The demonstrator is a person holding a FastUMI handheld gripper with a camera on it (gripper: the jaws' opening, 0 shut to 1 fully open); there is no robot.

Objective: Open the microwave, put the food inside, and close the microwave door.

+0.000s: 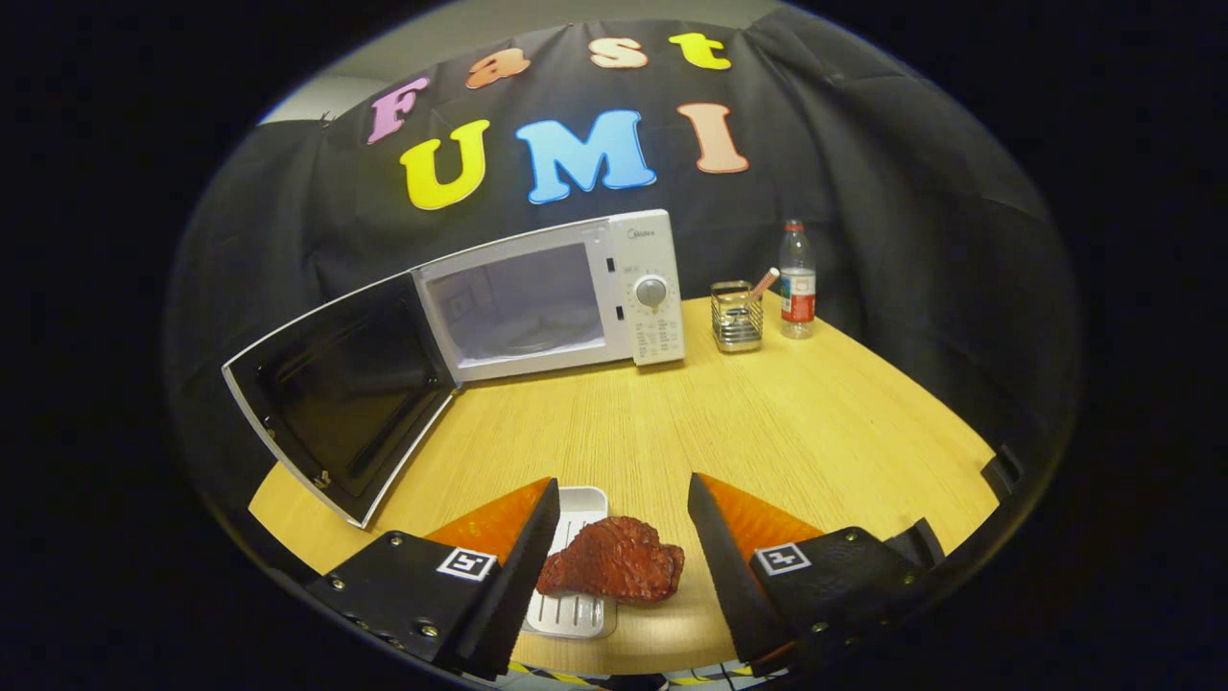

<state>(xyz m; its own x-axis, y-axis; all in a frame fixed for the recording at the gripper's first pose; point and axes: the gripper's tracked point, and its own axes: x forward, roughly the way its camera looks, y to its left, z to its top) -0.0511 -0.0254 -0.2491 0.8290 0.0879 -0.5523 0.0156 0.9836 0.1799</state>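
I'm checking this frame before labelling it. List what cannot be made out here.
- Gripper view: the near part of the ridged white plastic tray lies under the reddish-brown piece of meat and behind one finger of the open gripper.
- The white microwave panel markings are too small to tell.
- What fills the wire-mesh holder is unclear, bar one stick.
- The open dark-glass door hides the wooden table behind it.

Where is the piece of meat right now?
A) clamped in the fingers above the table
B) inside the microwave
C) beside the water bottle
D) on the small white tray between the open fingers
D: the piece of meat lies on the small white tray on the wooden table, between the gripper fingers, which stand apart and do not touch it; the microwave is open, its door swung wide.
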